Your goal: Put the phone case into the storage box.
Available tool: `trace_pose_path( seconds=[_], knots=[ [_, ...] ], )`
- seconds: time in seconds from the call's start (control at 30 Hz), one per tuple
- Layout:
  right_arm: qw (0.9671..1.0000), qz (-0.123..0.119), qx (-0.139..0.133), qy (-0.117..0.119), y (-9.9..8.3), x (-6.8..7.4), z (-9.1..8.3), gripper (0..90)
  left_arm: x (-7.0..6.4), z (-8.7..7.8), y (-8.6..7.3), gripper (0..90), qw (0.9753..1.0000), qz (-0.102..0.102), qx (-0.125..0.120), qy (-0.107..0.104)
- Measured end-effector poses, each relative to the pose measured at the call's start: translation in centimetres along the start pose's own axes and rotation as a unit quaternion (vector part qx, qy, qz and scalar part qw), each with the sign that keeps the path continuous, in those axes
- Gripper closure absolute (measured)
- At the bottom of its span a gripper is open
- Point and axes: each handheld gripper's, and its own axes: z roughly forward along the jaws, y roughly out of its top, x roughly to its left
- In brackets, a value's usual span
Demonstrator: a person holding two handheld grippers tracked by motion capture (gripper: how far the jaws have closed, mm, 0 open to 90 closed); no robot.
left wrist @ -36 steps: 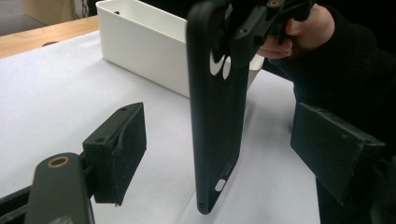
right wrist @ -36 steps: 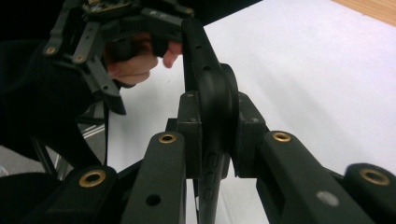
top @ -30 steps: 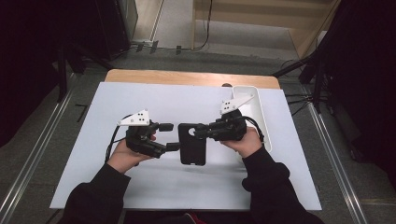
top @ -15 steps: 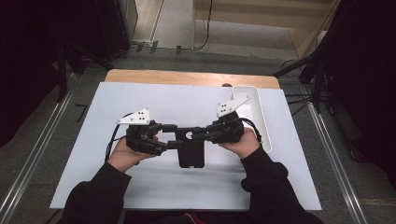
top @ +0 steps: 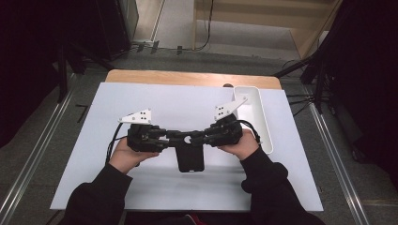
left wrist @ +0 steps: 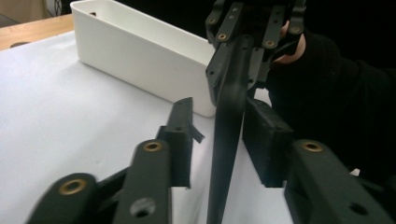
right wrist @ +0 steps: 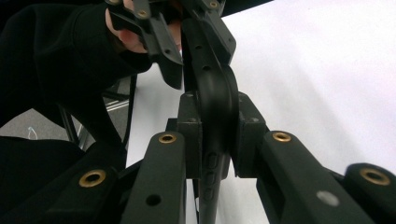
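Black phone case (top: 190, 158) held up over table (top: 178, 105) near front-middle, lower end hanging toward front edge. Right hand-held gripper (top: 199, 137) clamped on case's upper edge from right: in right gripper view both pads pressed flat on either side of rounded black rim (right wrist: 215, 105). Left hand-held gripper (top: 174, 136) coming in from left at same upper edge, facing the other tip to tip. In left gripper view case (left wrist: 229, 126) seen edge-on between jaws; right pad just beside it, left pad (left wrist: 180, 140) standing clear with visible gap, so jaws parted, not gripping. Right hand-held gripper (left wrist: 245, 46) seen farther off there, holding far end of case.

White bin (top: 257, 112) long and narrow along table's right side, just behind and right of right hand (top: 241, 145); near wall (left wrist: 140, 56) close behind case in left gripper view. Little room rightward before bin. Wide bare white surface left of left hand (top: 124, 157) and behind both grippers up to wooden back edge (top: 187, 78). Bare strip in front between case and front edge; sleeves (top: 263, 187) crossing it.
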Motion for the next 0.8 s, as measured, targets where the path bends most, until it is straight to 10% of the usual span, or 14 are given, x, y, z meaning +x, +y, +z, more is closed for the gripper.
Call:
trace_pose_path(
  seconds=[0.4, 0.8],
  knots=[
    [1.0, -0.002, -0.004, 0.004, 0.04, 0.04, 0.01, 74.9, -0.23, -0.25, 0.07, 79.3, 0.9998, 0.012, -0.014, -0.004],
    [0.9998, 0.006, -0.006, 0.016, 0.07, -0.01, 0.01, 74.4, -0.25, -0.41, 0.49, 80.6, 0.9997, -0.024, -0.001, -0.006]
  ],
)
